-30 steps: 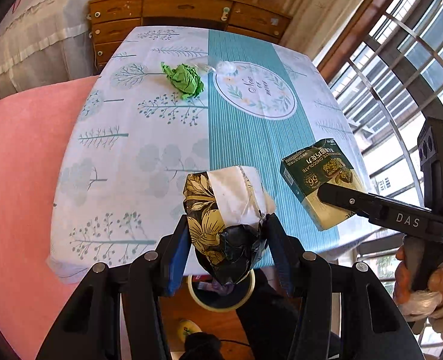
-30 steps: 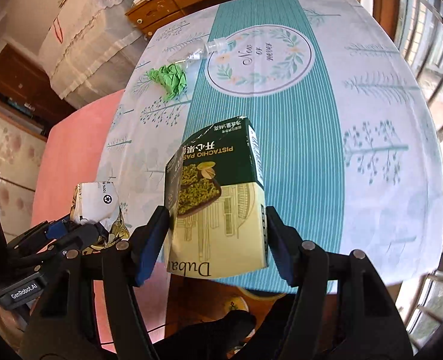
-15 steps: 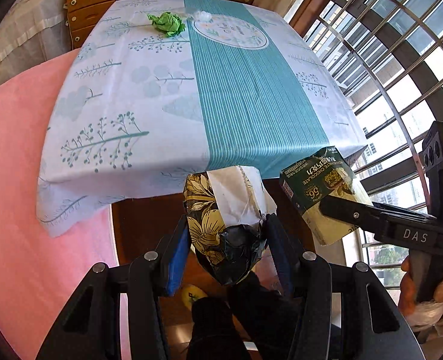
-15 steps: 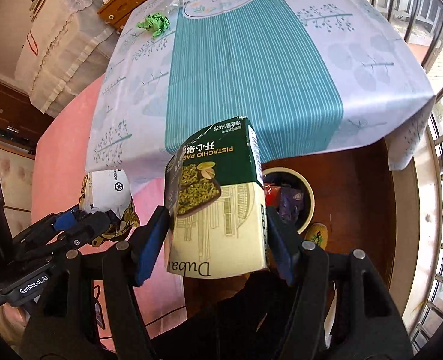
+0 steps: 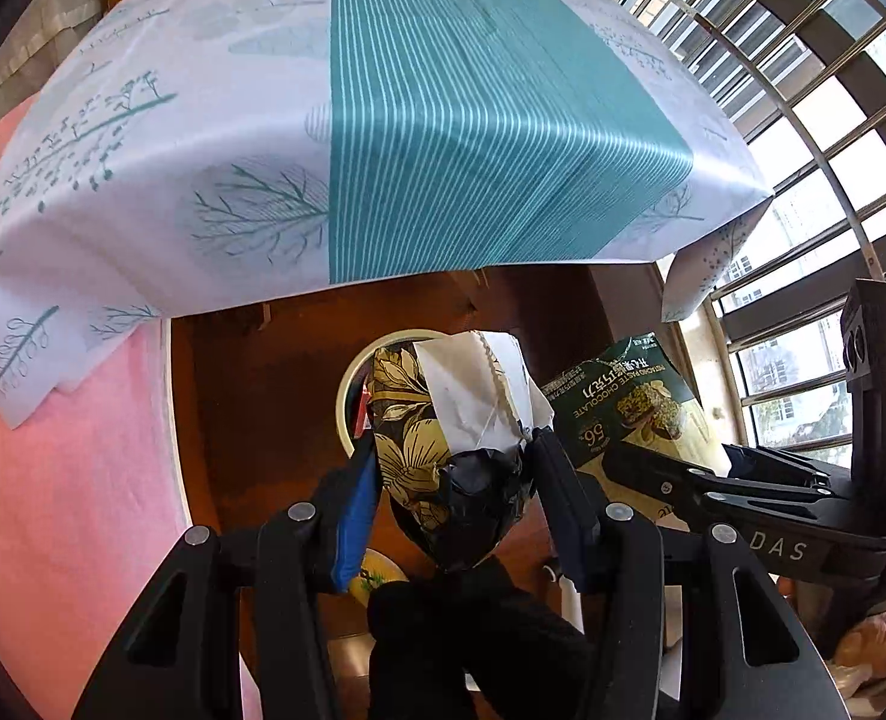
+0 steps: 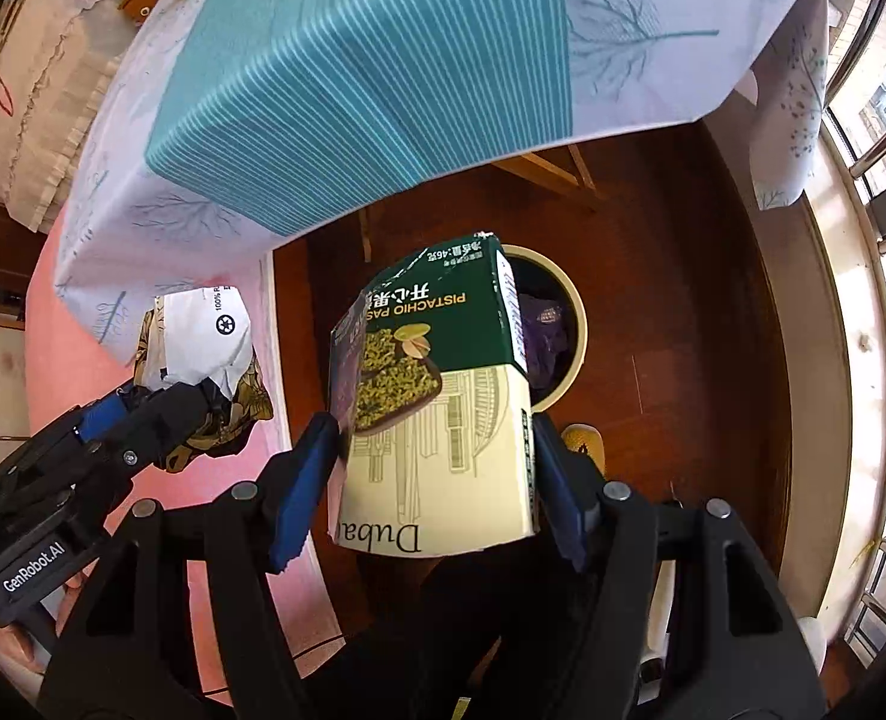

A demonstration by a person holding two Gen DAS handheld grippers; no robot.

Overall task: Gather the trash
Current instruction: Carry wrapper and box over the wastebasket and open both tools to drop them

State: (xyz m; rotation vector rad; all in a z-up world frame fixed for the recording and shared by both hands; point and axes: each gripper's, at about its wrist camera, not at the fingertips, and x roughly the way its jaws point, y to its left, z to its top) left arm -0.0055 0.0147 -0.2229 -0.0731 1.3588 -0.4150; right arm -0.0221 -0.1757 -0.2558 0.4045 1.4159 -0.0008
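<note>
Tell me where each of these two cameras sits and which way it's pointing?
Left wrist: on the left hand-held gripper, looking down past its floral wrapper at the bin.
Right wrist: on the right hand-held gripper, looking down past its pistachio box at the bin.
Shared: bin, tablecloth, each other's gripper.

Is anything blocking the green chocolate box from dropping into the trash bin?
Nothing visible does. The chocolate box, clamped in the right hand-held gripper, hangs in front of the open trash bin on the floor, past the tablecloth edge.
</note>
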